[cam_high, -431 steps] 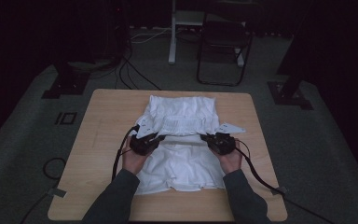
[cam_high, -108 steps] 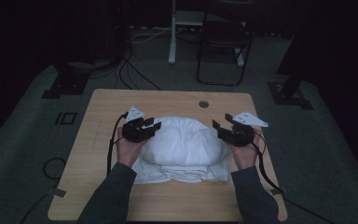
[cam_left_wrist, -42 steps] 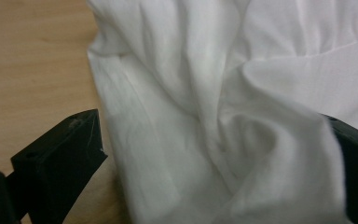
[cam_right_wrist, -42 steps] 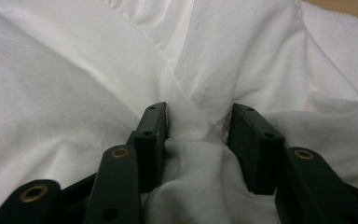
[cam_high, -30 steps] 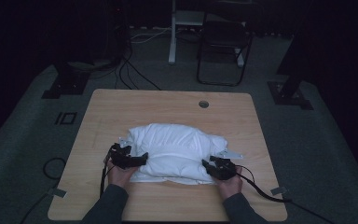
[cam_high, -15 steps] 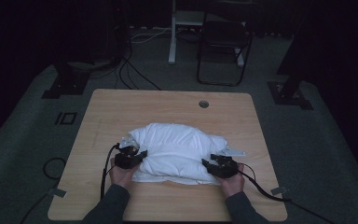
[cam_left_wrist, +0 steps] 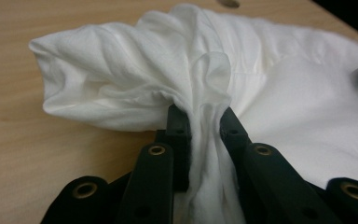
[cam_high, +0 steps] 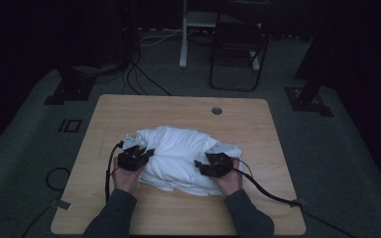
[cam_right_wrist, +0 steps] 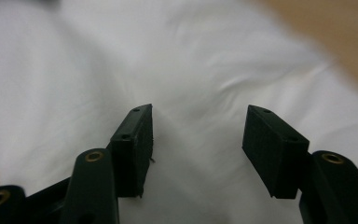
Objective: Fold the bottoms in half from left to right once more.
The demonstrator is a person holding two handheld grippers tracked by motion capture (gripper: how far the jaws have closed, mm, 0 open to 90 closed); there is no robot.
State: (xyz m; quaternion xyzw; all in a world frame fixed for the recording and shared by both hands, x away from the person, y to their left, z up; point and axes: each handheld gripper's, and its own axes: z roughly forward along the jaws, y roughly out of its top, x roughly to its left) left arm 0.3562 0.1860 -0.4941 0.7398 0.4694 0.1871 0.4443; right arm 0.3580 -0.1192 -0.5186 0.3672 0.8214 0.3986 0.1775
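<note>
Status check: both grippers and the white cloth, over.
Left gripper just closed on a bunched fold of the white cloth. Right gripper jaws opening, apart over the cloth, nothing pinched. Cloth heaped mid-table, nothing in the way.

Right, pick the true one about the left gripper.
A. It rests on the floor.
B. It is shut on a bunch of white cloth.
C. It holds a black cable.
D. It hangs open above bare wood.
B: in the left gripper view, the left gripper pinches a gathered fold of the cloth between both jaws.
</note>
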